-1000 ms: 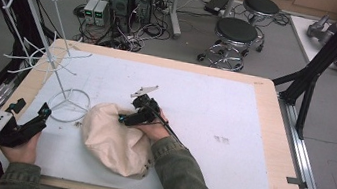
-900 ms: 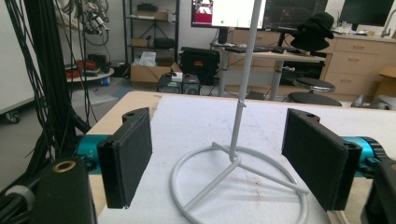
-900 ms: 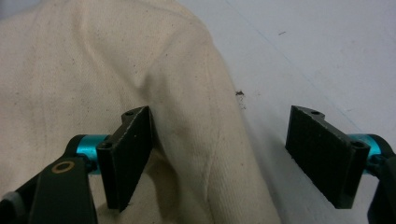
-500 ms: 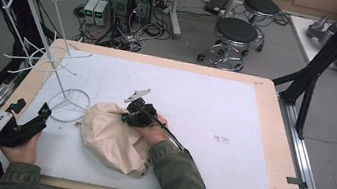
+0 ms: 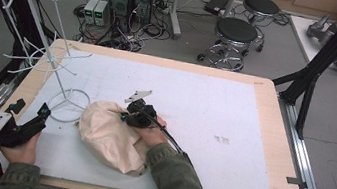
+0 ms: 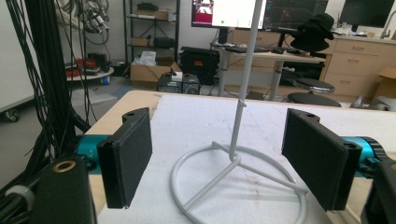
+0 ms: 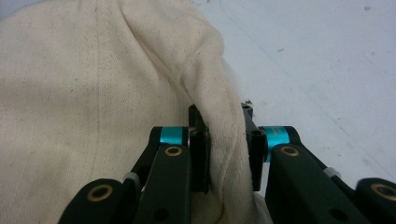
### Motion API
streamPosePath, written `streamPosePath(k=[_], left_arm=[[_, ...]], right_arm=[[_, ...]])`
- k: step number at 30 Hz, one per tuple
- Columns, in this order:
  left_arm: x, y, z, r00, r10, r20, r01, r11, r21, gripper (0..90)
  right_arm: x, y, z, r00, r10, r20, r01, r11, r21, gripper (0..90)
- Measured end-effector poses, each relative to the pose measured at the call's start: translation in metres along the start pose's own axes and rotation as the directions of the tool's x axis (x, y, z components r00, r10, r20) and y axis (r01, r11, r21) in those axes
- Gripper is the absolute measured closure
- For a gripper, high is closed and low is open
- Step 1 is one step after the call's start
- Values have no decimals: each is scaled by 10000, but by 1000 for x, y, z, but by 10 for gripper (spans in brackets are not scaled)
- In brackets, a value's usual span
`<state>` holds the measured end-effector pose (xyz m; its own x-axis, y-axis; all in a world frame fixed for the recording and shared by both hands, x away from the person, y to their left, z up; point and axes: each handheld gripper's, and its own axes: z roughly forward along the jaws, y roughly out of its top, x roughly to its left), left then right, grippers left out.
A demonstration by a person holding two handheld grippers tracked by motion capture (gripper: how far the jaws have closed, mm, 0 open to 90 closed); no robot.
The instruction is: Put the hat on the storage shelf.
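Hat (image 5: 110, 134) brim sits pinched in the right gripper (image 7: 227, 149) near the table's (image 5: 235, 109) front-left corner, left gripper (image 6: 229, 161) gaping empty — lift slowly, keep that fold clamped.

High view: fixed above your side of the surface (image 5: 235, 109), looking forward and down; your forearms enter at 6 o'clock. Left gripper view: rides low over the surface, facing level toward 12 o'clock and the room beyond, wire stand (image 6: 238, 154) close ahead. It shares that stand (image 5: 63, 94) with the high view. Right gripper view: pressed very close onto the cream cloth (image 7: 93, 93), angled down; the same cloth (image 5: 110, 134) lies centre-left in the high view.
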<state>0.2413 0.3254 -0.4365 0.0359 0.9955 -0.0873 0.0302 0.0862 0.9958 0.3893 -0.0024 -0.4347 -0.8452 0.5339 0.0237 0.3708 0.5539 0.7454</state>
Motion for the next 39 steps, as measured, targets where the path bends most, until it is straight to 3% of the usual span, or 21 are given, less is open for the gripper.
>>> streamPosePath(k=[9,13,18,27,32,34,39], left_arm=[[0,0,0,10000,17,16,-17,10000,27,246],[-2,0,0,10000,20,33,-20,10000,-1,246],[-2,0,0,10000,21,48,-21,10000,21,246],[-3,0,0,10000,11,85,-11,10000,21,246],[-3,0,0,10000,45,72,-45,10000,21,246],[-3,0,0,9999,67,76,-67,10000,3,246],[-3,-1,0,9999,74,84,-74,10000,67,246]], right_arm=[[-9,-2,-17,9954,948,109,-932,9903,-1029,778],[-12,3,-32,9910,1303,315,-1228,9764,-1775,777],[-14,8,-51,9907,1308,370,-1170,9589,-2587,774],[-19,15,-85,9915,1246,370,-991,9090,-4049,767],[-28,17,-103,9858,1662,259,-1331,8648,-4841,767],[-31,18,-108,9840,1778,119,-1483,8540,-4986,765],[-31,25,-121,9837,1777,263,-1331,8194,-5576,761]])
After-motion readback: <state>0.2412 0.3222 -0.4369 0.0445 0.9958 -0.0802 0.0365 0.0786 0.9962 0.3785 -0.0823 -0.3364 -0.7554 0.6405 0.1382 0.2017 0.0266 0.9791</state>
